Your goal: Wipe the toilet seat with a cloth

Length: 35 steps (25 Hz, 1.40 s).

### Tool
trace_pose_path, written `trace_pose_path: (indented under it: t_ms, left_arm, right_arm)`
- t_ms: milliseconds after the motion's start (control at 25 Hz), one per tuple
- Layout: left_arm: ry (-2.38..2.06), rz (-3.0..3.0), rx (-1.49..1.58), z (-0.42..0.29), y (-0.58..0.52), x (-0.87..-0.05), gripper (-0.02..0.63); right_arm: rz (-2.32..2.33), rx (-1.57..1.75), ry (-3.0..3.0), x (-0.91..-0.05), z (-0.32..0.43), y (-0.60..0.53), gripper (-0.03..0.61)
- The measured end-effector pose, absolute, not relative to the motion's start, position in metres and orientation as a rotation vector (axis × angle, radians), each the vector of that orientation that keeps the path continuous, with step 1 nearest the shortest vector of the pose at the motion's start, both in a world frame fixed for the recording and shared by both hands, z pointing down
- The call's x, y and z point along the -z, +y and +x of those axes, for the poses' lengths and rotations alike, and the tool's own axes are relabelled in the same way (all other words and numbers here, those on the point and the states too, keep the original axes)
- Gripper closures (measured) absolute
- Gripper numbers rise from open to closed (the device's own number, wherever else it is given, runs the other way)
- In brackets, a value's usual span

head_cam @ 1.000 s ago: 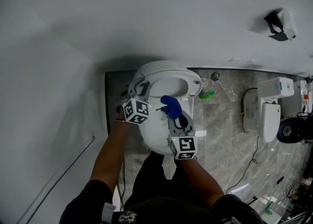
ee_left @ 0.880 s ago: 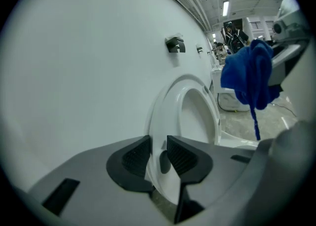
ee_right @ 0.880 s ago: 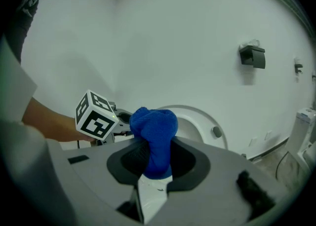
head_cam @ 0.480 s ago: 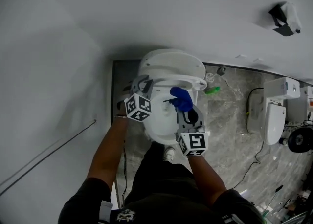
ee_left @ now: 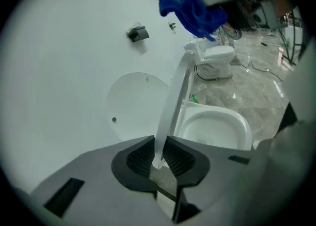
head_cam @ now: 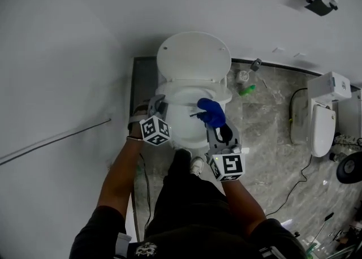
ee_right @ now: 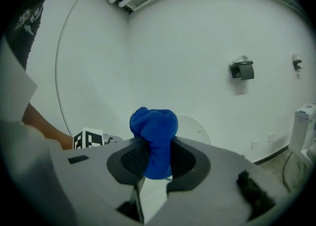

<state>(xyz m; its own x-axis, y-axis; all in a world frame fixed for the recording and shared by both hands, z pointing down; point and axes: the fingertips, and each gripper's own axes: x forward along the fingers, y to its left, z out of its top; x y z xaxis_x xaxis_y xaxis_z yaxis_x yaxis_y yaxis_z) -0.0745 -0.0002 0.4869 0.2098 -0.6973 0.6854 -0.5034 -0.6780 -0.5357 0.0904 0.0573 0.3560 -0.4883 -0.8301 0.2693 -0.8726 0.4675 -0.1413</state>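
Bathroom, white wall: the lid (head_cam: pixel 192 57) has swung upright. The left tongs (ee_left: pixel 157 158) are closing on the seat (ee_left: pixel 171 106) edge, and the right tongs (ee_right: pixel 155 158) grip the cloth (ee_right: pixel 154 129), so wiping looks imminent.

My left gripper (ee_left: pixel 159 155)'s fingers are closing with the toilet seat (ee_left: pixel 173 96) edge between them, and the seat's lowest tip sinks out of sight behind the pads. The cloth (ee_right: pixel 154 136)'s bottom end is buried between my right gripper (ee_right: pixel 155 160)'s fingers. From above, my legs (head_cam: pixel 181 195) cover the bowl (head_cam: pixel 186 125)'s front, the small things (head_cam: pixel 247 90) on the floor (head_cam: pixel 266 139) beside it are too tiny to name, and a dark round object (head_cam: pixel 352 168) is cut by the right edge.
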Motion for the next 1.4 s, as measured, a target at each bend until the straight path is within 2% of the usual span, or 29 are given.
trace_pose_path:
  t_ms: [440,1120,1400]
  left_arm:
    - [0.988,-2.073,1.547,-0.06,0.103,-0.555,0.546]
    - [0.782,-2.159,1.706,-0.048,0.197,-0.728,0.444]
    - [0.663,-2.276,1.854,-0.042,0.212,-0.78,0.422]
  right_arm:
    - [1.39,-0.518,-2.478,-0.421,0.114,0.144,0.488]
    - [1.413,-0.654,-2.3,-0.565,0.144,0.171,0.486]
    - [1.428,-0.667,-2.245,-0.59,0.147,0.157,0.486]
